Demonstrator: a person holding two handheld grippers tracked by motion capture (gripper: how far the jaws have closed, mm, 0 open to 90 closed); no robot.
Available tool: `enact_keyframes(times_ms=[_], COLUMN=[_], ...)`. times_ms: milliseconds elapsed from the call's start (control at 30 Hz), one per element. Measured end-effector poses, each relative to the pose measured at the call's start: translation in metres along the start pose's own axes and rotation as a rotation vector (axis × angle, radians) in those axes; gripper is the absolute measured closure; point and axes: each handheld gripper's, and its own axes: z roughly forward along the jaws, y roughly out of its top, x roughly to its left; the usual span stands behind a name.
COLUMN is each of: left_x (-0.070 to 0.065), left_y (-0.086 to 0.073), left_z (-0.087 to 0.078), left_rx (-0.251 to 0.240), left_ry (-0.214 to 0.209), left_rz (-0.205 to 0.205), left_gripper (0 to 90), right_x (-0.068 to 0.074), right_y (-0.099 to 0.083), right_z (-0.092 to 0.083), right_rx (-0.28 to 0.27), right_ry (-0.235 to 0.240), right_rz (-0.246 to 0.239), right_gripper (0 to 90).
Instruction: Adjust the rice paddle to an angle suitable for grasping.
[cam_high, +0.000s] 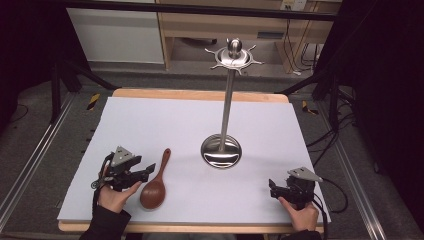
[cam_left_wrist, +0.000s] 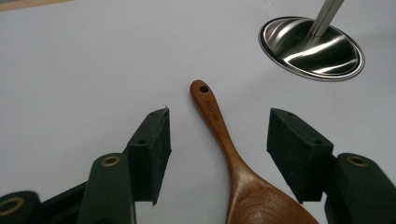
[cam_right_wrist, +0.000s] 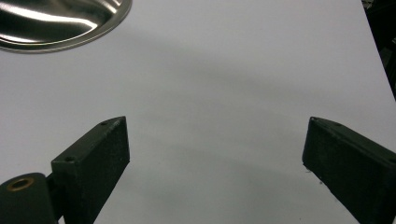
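A brown wooden spoon (cam_high: 156, 184) lies on the white table cover (cam_high: 165, 120) at the front left, bowl toward me and handle pointing away. My left gripper (cam_high: 144, 177) stands open just left of the spoon's bowl. In the left gripper view the spoon (cam_left_wrist: 224, 140) runs between the open jaws of the left gripper (cam_left_wrist: 217, 135), and neither pad touches it. My right gripper (cam_high: 271, 188) rests open at the front right, and the right gripper view shows bare cover between the jaws of the right gripper (cam_right_wrist: 215, 140).
A steel utensil stand rises mid-table from a round base (cam_high: 221, 151) to a hooked top (cam_high: 233, 56). Its base (cam_left_wrist: 312, 49) lies beyond the spoon's handle and shows as a base (cam_right_wrist: 56, 21) to the far left of the right jaws. Cables and frame legs ring the table.
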Motion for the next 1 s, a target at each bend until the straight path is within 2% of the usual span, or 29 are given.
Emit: enact_keyframes(times_ms=[400,467,500,667,733,1000], left_x=[-0.008,-0.01,-0.01,-0.011,-0.012,-0.012], left_y=[0.008,0.007,0.007,0.003,0.0,-0.005], left_z=[0.021,0.027,0.027,0.041,0.048,0.056], left_rx=[0.045,0.071,0.071,0.132,0.17,0.232], left_ry=[-0.002,0.002,0.002,0.013,0.026,0.003], left_rz=[0.026,0.045,0.045,0.064,0.065,0.062], left_gripper=[45.0,45.4,45.7,47.0,48.5,52.6], right_x=[-0.001,0.0,0.0,0.0,0.0,0.0], right_y=[0.0,0.0,0.0,0.0,0.0,-0.001], right_z=[0.0,0.0,0.0,0.0,0.001,0.002], right_rx=[0.003,0.004,0.004,0.006,0.009,0.016], right_ry=[-0.003,-0.001,-0.001,0.004,0.005,0.013], right_rz=[-0.002,-0.004,-0.004,-0.003,-0.004,-0.008], right_gripper=[8.2,8.4,8.4,8.4,8.5,8.5])
